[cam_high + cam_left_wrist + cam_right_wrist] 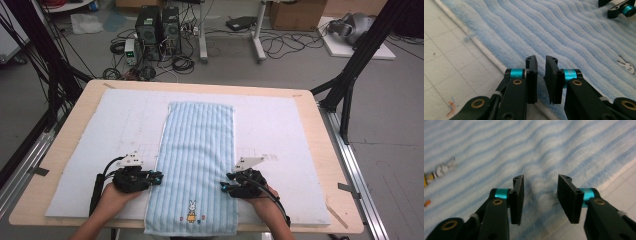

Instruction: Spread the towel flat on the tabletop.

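A light blue striped towel (197, 150) lies flat and lengthwise on the white mat, with a small rabbit picture (191, 211) near its front end. My left gripper (159, 177) rests low at the towel's left edge. In the left gripper view its jaws (541, 62) stand a narrow gap apart over the towel's (564, 32) white hem, with nothing pinched. My right gripper (223, 186) is at the towel's right edge. Its jaws (540, 181) stand wider apart just above the towel (499, 150), which bulges up a little between them. The right gripper (621, 11) also appears far off in the left gripper view.
A white gridded mat (280, 125) covers most of the wooden table (320, 135). Black frame posts (350, 75) stand at both sides. Computers (157, 30) and cables lie on the floor behind the table.
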Action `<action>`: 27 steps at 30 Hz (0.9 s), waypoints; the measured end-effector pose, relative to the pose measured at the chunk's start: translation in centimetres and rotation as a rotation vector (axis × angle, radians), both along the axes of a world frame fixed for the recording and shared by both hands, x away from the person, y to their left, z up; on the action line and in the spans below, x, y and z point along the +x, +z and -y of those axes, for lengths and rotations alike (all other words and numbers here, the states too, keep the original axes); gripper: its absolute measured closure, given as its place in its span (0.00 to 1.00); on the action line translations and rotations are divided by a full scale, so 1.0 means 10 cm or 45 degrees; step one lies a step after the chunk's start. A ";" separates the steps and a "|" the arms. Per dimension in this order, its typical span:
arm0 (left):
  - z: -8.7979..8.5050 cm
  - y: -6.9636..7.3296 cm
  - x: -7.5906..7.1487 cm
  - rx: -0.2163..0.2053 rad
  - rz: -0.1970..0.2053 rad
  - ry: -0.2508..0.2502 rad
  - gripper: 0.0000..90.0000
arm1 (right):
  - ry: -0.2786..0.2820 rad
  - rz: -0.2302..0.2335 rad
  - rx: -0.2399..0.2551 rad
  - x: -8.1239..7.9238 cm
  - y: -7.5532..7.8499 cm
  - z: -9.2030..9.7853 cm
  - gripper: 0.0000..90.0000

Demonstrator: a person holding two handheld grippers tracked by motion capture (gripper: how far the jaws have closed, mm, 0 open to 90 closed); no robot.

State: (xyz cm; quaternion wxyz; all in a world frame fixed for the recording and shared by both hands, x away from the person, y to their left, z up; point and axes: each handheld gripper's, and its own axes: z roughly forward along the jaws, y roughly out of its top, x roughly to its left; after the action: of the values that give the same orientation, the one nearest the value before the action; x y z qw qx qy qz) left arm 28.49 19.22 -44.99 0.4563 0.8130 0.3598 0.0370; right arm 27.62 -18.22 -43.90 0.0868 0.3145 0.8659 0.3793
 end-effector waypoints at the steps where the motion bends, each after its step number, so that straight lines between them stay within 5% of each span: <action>1: -0.01 0.01 0.03 -0.022 0.009 0.004 0.81 | -0.018 0.010 0.051 0.03 0.01 0.04 0.60; 5: -0.06 0.09 0.20 -0.120 0.130 0.021 0.69 | -0.137 0.052 0.157 0.14 0.05 0.20 0.51; 9: -0.12 0.13 0.33 -0.161 0.417 0.042 0.61 | -0.259 0.109 0.139 0.21 0.10 0.36 0.36; 10: -0.13 0.14 0.36 -0.152 0.434 0.065 0.59 | -0.299 0.132 0.127 0.22 0.12 0.40 0.33; 17: -0.19 0.18 0.47 -0.163 0.415 0.344 0.23 | -0.509 0.238 0.043 0.34 0.18 0.71 0.15; 22: -0.26 0.18 0.51 -0.190 0.402 0.360 0.20 | -0.567 0.250 0.084 0.37 0.20 0.87 0.13; 27: -0.33 0.22 0.52 -0.213 0.398 0.344 0.20 | -0.546 0.257 0.097 0.37 0.20 0.88 0.12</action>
State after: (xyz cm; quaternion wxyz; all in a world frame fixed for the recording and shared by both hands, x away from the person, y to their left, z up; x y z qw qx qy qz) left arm 33.66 22.53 -42.84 0.5634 0.7011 0.3921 0.1934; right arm 31.32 -27.06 -41.85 0.2397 0.4547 0.7513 0.4140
